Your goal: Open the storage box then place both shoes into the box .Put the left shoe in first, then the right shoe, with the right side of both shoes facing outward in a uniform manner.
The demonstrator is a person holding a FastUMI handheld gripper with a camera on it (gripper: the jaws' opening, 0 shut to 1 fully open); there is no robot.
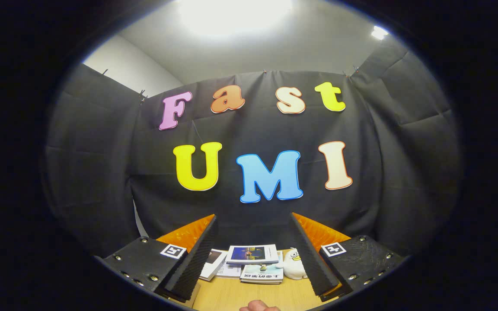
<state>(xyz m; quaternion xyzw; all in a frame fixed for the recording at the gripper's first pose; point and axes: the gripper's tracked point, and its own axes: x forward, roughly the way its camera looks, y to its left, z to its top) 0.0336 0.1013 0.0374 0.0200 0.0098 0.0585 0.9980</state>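
Note:
My gripper [253, 259] is held high above a wooden table [231, 296], pointing at the booth's back wall. Its two fingers stand wide apart with nothing between them. One finger's ribbed pad [197, 255] shows to the left, the other finger to the right.
Beyond the fingers, a small stack of books or booklets [253, 261] lies at the back of the table. A white plush toy with a yellow beak [294, 263] sits beside them on the right. Part of a person's hand [260, 306] shows at the table's near edge.

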